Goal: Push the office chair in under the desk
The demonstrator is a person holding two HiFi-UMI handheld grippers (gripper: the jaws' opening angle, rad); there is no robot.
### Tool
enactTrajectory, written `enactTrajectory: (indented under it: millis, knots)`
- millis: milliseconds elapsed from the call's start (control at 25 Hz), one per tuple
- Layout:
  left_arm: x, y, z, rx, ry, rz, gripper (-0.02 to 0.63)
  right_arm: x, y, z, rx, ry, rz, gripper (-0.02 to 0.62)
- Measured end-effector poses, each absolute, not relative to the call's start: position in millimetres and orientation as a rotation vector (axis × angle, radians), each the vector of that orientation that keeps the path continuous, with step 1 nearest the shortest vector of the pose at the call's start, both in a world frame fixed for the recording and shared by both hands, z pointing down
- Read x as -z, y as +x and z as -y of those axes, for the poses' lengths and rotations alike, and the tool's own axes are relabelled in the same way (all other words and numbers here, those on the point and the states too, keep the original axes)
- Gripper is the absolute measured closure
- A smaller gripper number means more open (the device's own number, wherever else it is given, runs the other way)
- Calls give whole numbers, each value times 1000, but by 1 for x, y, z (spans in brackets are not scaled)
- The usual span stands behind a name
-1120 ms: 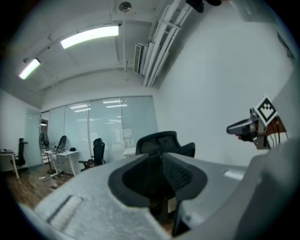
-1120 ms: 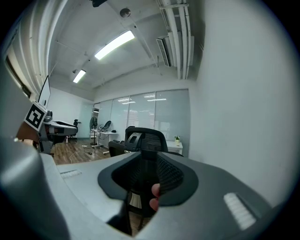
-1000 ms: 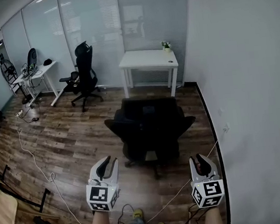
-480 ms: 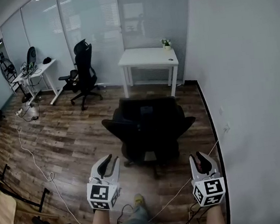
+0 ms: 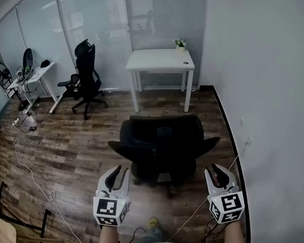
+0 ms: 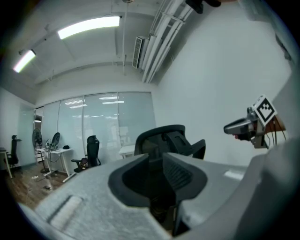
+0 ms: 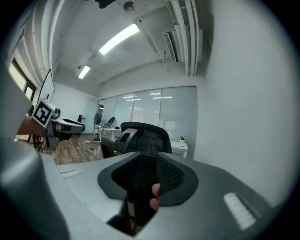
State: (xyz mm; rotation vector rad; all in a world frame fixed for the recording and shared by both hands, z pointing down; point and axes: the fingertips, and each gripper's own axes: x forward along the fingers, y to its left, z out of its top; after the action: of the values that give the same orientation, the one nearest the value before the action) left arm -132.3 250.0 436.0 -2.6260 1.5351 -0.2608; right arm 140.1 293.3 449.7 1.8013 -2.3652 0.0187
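A black office chair (image 5: pixel 163 144) stands on the wood floor with its back toward me, apart from the white desk (image 5: pixel 158 60) at the glass wall beyond it. My left gripper (image 5: pixel 117 175) hovers just short of the chair's left rear, jaws apart with nothing between them. My right gripper (image 5: pixel 216 172) hangs near the chair's right armrest, also open and holding nothing. In the left gripper view the chair back (image 6: pixel 164 138) shows past the left gripper (image 6: pixel 157 161). The right gripper view shows the chair (image 7: pixel 145 133) beyond the right gripper (image 7: pixel 145 164), with a person's fingertips in the gap.
A white wall (image 5: pixel 270 105) runs close on the right. A second black chair (image 5: pixel 84 77) and a cluttered white desk (image 5: pixel 32 77) stand at the far left. Cables (image 5: pixel 29 170) trail over the floor at left. A small plant (image 5: pixel 179 44) sits on the near desk.
I have stepped forward, so the chair now lies closer to both grippers and looks turned slightly. Both grippers keep the same jaw gap.
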Motion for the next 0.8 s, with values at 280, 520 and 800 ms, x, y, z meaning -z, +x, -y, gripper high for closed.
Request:
enactTrajectory:
  millis: [280,520,800]
  knots:
    - [-445,-137,-168,339,-2687,-1403,514,-453,134,-221,-40,1815,2316,512]
    - [-457,-138,-115,461,-2732,-1218,513,-456,129,-179,-30,1805,2266,512]
    - [-463,-130,-92,572,-2754,-995,505,-456,123,-156,44,1691,2220,511]
